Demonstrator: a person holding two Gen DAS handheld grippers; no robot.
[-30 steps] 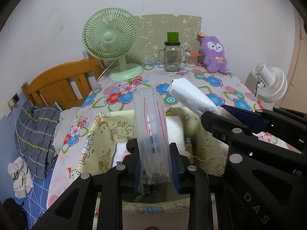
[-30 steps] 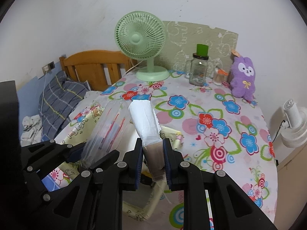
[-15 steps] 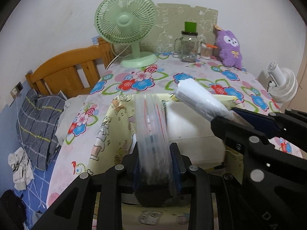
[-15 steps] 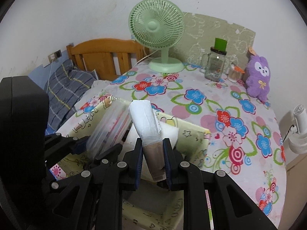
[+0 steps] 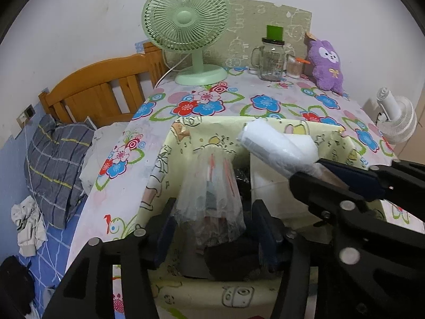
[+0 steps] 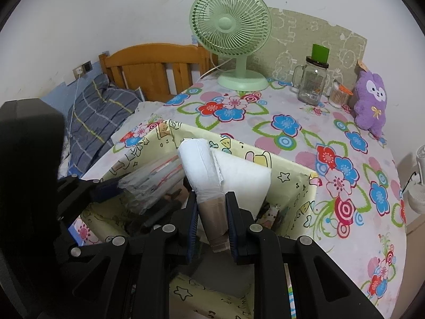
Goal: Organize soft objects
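While left fingers (image 5: pixel 209 228) just opened around clear bag (image 5: pixel 212 186), right fingers (image 6: pixel 211 220) clamp white roll (image 6: pixel 202 170); no legible writing.

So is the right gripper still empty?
No, the right gripper is shut on a white roll above the yellow bin.

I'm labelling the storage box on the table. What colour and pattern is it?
Pale yellow with cartoon animals and stars: storage box, clearest in the right wrist view.
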